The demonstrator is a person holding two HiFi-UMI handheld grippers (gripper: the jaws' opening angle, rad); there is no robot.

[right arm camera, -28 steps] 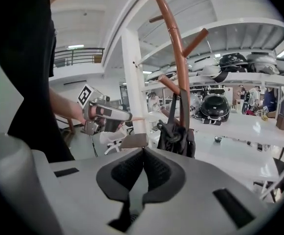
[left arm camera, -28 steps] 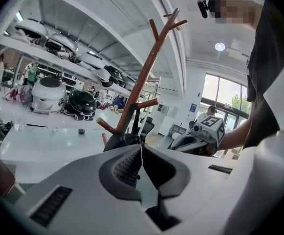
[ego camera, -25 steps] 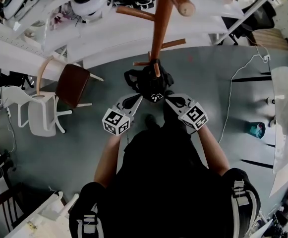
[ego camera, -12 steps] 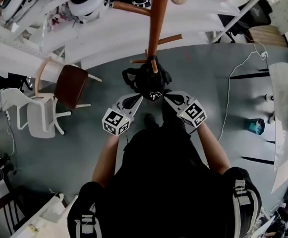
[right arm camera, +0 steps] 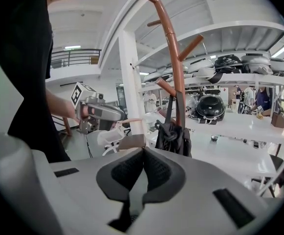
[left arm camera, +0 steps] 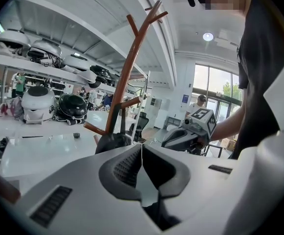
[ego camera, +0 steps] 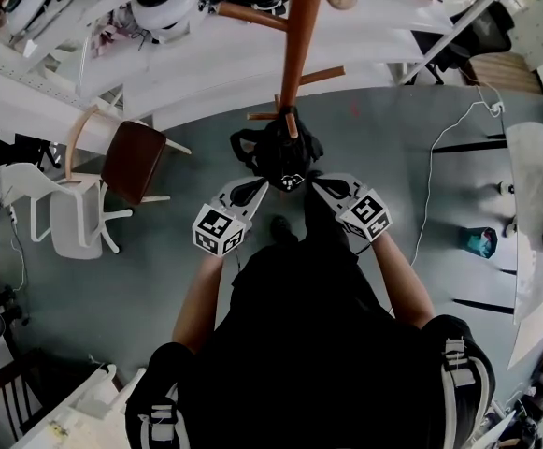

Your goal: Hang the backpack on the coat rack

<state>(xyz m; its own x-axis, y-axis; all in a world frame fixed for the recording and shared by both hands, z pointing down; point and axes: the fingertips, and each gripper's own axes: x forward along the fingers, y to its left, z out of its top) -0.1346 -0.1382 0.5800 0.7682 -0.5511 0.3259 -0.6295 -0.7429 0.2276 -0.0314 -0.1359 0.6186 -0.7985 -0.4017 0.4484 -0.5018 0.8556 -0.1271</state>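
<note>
The black backpack [ego camera: 276,152] hangs by its strap from a low peg of the brown wooden coat rack [ego camera: 296,45]. In the right gripper view the backpack [right arm camera: 173,136] dangles against the rack's pole [right arm camera: 173,58]. My left gripper [ego camera: 260,186] and right gripper [ego camera: 318,186] sit just short of the bag, one on each side, both shut with nothing between their jaws. The left gripper view shows its closed tips [left arm camera: 142,147], with the backpack [left arm camera: 113,142] and the rack [left arm camera: 127,67] beyond them. Neither gripper touches the bag.
A brown-seated chair [ego camera: 135,157] and a white chair [ego camera: 75,215] stand at the left. White shelves with helmets [ego camera: 168,7] run behind the rack. A white table [ego camera: 533,213], a floor cable [ego camera: 436,185] and a teal object [ego camera: 483,242] are at the right.
</note>
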